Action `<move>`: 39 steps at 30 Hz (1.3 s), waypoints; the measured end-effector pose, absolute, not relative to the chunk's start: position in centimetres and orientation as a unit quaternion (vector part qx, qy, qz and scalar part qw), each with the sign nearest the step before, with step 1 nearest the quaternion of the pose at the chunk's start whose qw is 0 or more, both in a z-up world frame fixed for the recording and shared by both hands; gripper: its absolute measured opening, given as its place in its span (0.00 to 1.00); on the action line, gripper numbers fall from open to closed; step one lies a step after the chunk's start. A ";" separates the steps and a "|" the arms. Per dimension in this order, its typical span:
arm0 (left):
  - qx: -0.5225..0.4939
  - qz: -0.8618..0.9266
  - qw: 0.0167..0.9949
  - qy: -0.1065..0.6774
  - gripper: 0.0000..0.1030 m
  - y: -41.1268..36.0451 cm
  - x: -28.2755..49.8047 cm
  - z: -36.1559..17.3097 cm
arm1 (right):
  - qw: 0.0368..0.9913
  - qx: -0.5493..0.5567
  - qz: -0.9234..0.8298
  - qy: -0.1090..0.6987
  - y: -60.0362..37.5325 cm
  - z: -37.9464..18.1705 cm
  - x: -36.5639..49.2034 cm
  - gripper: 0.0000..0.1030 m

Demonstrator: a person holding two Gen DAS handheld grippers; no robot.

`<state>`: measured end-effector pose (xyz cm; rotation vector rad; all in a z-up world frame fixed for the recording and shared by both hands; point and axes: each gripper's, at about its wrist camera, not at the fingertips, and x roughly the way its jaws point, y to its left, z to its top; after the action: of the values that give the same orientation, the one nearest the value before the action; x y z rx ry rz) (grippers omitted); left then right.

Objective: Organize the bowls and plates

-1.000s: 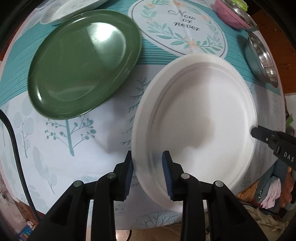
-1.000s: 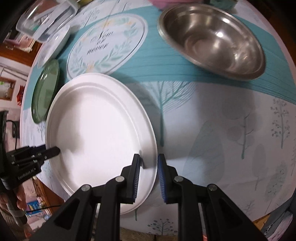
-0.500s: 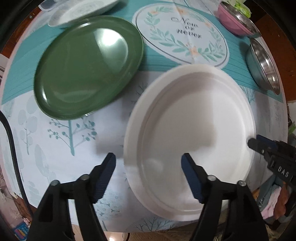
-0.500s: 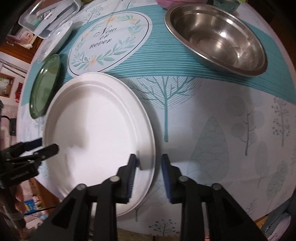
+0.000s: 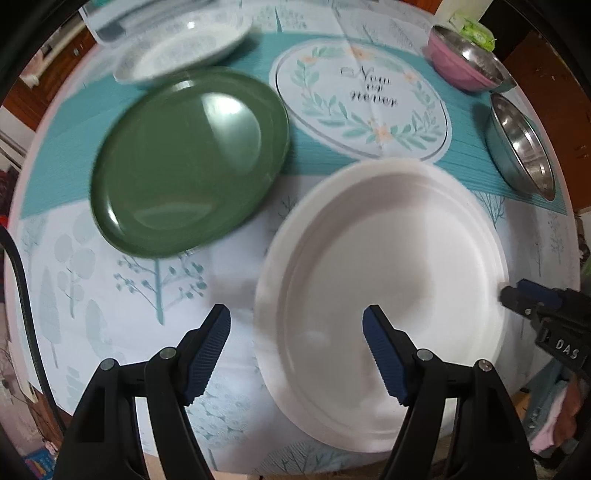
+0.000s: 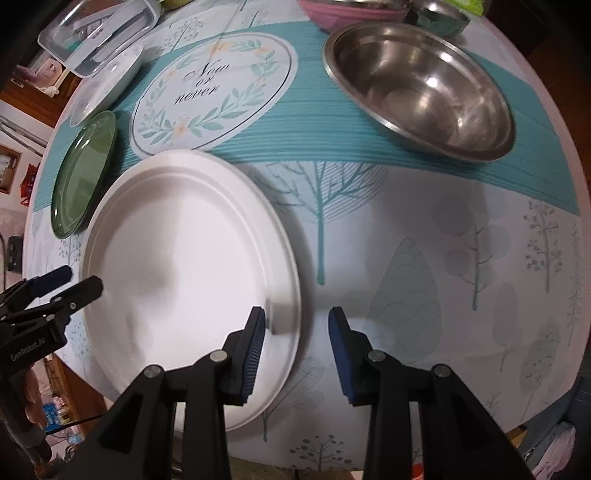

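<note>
A large white paper plate lies flat on the tablecloth near the table's front edge; it also shows in the right wrist view. My left gripper is open, its jaws spread wide over the plate's left rim, holding nothing. My right gripper is open over the plate's right rim, also empty. A green plate lies left of the white one. A patterned white dish lies behind it. A steel bowl and a pink bowl stand at the back right.
A clear plastic box stands at the back left. The tablecloth's round "Now or never" print lies mid-table. The table's front edge runs just below the grippers.
Both grippers have opened and let go of the white plate's rim, left first, then right. The plate now rests on the table. Both grippers have drawn back slightly.
</note>
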<state>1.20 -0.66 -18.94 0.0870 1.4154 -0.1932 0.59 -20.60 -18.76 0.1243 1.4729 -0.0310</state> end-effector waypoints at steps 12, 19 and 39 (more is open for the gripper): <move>0.031 -0.095 0.786 0.610 0.71 0.5 1.3 -14.3 | 0.771 0.020 -0.011 0.637 -18.9 -14.9 1.1 0.35; 0.018 -0.087 0.809 0.581 0.71 1.1 1.3 -11.0 | 0.791 -0.018 0.002 0.611 -17.0 -12.8 1.9 0.35; -0.011 -0.024 0.873 0.487 0.71 7.9 4.3 -3.9 | 0.837 -0.052 0.058 0.541 -12.1 -6.2 6.9 0.35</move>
<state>4.32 7.85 -3.86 -0.0239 1.0180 -0.0504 6.92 -12.08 -6.16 -0.1109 1.1453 0.1227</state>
